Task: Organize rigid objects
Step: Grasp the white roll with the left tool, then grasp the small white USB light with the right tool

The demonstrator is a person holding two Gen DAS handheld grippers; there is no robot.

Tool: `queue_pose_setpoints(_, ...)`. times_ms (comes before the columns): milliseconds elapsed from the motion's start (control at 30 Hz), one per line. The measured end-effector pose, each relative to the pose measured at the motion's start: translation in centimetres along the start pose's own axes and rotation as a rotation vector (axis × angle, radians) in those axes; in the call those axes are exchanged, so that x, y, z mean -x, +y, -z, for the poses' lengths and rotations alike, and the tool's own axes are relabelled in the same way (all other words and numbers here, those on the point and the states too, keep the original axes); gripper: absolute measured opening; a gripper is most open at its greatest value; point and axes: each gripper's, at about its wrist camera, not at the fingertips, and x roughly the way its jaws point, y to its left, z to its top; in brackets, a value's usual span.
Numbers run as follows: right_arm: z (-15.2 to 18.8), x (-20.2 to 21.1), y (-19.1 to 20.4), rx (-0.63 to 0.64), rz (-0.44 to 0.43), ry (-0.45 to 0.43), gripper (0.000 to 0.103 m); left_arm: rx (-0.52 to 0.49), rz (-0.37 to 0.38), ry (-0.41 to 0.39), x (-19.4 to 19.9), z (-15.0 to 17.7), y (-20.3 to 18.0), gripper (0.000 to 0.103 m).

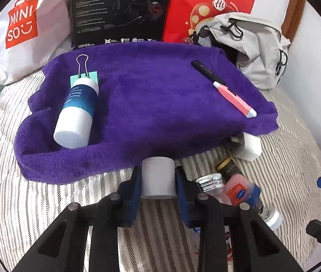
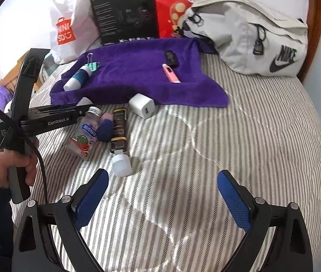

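the left hand-held gripper (image 1: pixel 158 181) is clamped on a small white plastic cylinder (image 1: pixel 158 178), its blue pads (image 1: pixel 135 195) pressing both sides, at 6 o'clock of the purple fleece towel (image 1: pixel 142 104) spread on the striped bed (image 2: pixel 228 147); on the towel lie a white bottle with a teal label (image 1: pixel 76 111) at 9 o'clock, touching a mint binder clip (image 1: pixel 83 77), and a pink-and-white pen-like stick (image 1: pixel 235 98) at 3 o'clock beside a slim black stick (image 1: pixel 205 70); the right hand-held gripper (image 2: pixel 162 199) hangs with its jaws wide apart, holding nothing; off the towel wait a white square charger block (image 2: pixel 142 105), a clear screw-cap bottle (image 2: pixel 84 134) and a dark tube with a white cap (image 2: pixel 119 133); likely risks: the smooth cylinder may slip or roll from the pads on release, since the soft towel sags; a low carry may snag the towel's edge and drag the objects on it.
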Motion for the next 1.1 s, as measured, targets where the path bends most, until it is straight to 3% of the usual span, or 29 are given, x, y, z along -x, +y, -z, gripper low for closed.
queue_pose_setpoints(167, 0.0, -1.7, 1.2, 0.058, -0.058, -0.011, 0.095, 0.019, -0.007, 0.000, 0.8, 0.5, 1.0, 0.028)
queue_pose_setpoints(233, 0.1, -2.5, 1.8, 0.097, -0.067, -0.008, 0.090, 0.028, -0.014, 0.006, 1.1, 0.9, 1.7, 0.028)
queue_pose_setpoints(300, 0.2, -3.1, 2.3, 0.134, -0.092, -0.017, 0.076, 0.048, -0.014, 0.005, 1.4, 1.2, 2.4, 0.028)
queue_pose_setpoints(467, 0.5, -4.6, 3.0, 0.176, -0.113, -0.024, 0.053, 0.080, -0.008, 0.003, 2.0, 1.9, 3.5, 0.028)
queue_pose_setpoints(567, 0.7, -4.7, 3.5, 0.226, -0.077, -0.057, 0.041, 0.080, -0.011, 0.006, 2.0, 1.9, 3.6, 0.028)
queue_pose_setpoints(867, 0.9, -4.7, 4.2, 0.277, -0.089, -0.070, 0.024, 0.083, -0.009, 0.007, 2.0, 2.1, 3.6, 0.028)
queue_pose_setpoints(1100, 0.5, -4.6, 3.6, 0.204, -0.116, -0.044, 0.024, 0.082, -0.012, 0.006, 2.6, 2.5, 4.1, 0.028)
